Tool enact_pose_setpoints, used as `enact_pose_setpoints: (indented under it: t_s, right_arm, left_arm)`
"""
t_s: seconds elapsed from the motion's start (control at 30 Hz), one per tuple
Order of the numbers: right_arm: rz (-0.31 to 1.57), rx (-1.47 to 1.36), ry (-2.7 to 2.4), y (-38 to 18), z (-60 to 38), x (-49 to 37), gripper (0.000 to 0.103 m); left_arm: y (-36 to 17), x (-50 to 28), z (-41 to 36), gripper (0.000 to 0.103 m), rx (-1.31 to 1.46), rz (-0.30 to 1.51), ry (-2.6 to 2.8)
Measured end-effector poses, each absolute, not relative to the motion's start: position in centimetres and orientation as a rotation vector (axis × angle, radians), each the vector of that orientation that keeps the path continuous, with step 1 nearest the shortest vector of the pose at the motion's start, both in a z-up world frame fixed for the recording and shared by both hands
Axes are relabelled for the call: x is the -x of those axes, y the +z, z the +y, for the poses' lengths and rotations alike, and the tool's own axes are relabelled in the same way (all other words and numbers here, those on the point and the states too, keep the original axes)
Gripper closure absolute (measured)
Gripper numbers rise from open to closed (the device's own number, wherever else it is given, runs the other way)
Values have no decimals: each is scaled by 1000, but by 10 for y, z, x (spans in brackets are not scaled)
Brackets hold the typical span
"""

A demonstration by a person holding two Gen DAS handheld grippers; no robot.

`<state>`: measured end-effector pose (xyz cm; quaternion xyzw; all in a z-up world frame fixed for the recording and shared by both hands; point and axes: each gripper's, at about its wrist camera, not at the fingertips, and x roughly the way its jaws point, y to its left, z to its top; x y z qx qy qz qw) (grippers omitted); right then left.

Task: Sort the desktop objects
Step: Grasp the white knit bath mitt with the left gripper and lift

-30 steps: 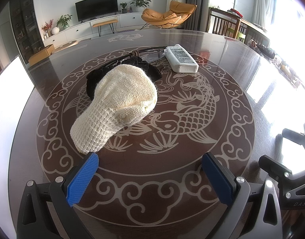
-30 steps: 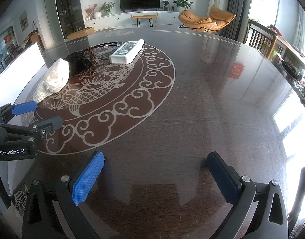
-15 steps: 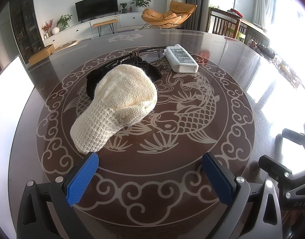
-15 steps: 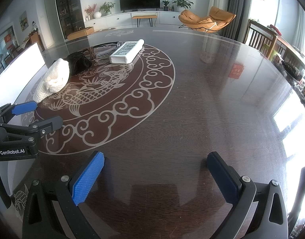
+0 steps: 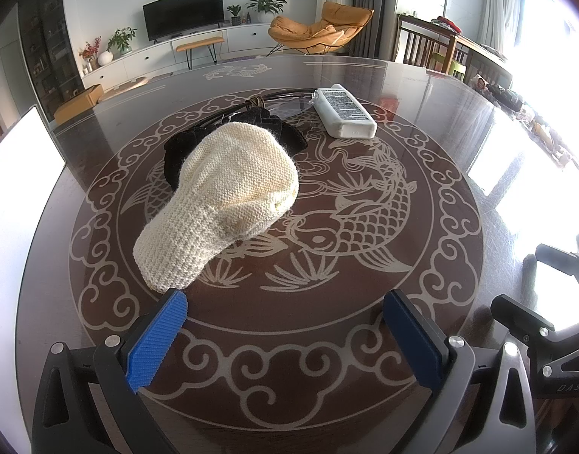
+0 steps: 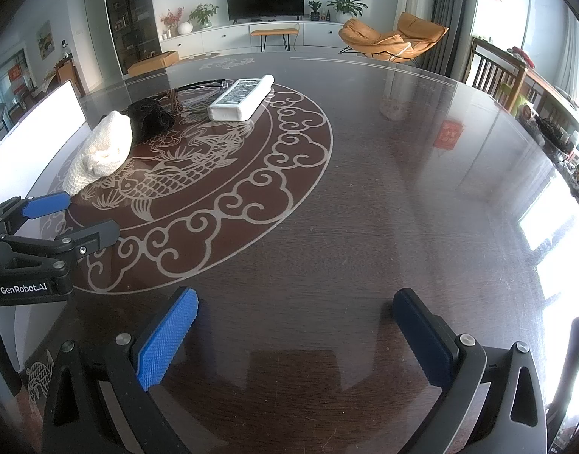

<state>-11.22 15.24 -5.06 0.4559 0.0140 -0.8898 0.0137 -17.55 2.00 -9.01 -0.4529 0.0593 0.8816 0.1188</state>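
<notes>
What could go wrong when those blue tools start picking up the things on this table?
The cream knitted hat lies partly over the black fabric item, so the open left tool may drag both together. Thin eyeglasses sit right beside the white power bank and could get knocked. The glossy table may let the power bank slide away.
</notes>
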Motion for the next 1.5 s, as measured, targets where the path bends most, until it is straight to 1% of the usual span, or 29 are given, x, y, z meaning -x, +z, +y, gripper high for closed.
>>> enact_pose_setpoints:
  t_s: [0.53, 0.63, 0.7, 0.8, 0.93, 1.03, 1.1, 1.17, 1.2, 1.23, 1.27, 1.33, 1.5]
  right_arm:
    - [43, -1420, -2772, -51, 152, 113, 0]
    - [41, -1419, -2771, -51, 152, 113, 0]
    - [39, -1417, -2771, -51, 152, 112, 0]
    - [46, -1420, -2772, -51, 152, 113, 0]
    - [41, -1418, -2771, -51, 152, 113, 0]
    - [39, -1417, -2771, -51, 152, 113, 0]
    - [44, -1419, -2772, -51, 152, 113, 0]
    - [39, -1417, -2771, -51, 152, 113, 0]
    - [39, -1417, -2772, -51, 152, 113, 0]
    - [39, -1418, -2771, -51, 152, 113, 0]
    - [39, -1418, -2772, -51, 152, 113, 0]
    - [39, -1418, -2771, -51, 152, 113, 0]
    - [37, -1417, -2771, -51, 152, 113, 0]
  left_arm:
    - [-90, 175, 20, 0, 1325, 174, 2578]
    - [-87, 182, 20, 0, 1417, 213, 2496]
    - [-82, 192, 11, 0, 1489, 173, 2463]
    - [-69, 209, 0, 0, 1487, 148, 2433]
    - [-71, 241, 8, 0, 1546, 322, 2426]
    - [-73, 259, 16, 0, 1536, 484, 2490]
    - [-75, 266, 19, 0, 1531, 510, 2478]
    - [-74, 265, 19, 0, 1505, 476, 2427]
    - [-74, 262, 19, 6, 1483, 474, 2411]
    - [-73, 258, 20, 28, 1453, 463, 2414]
    - [-70, 253, 19, 39, 1432, 451, 2438]
    - [-69, 243, 15, 44, 1428, 428, 2485]
    - [-69, 196, -6, 45, 1425, 358, 2562]
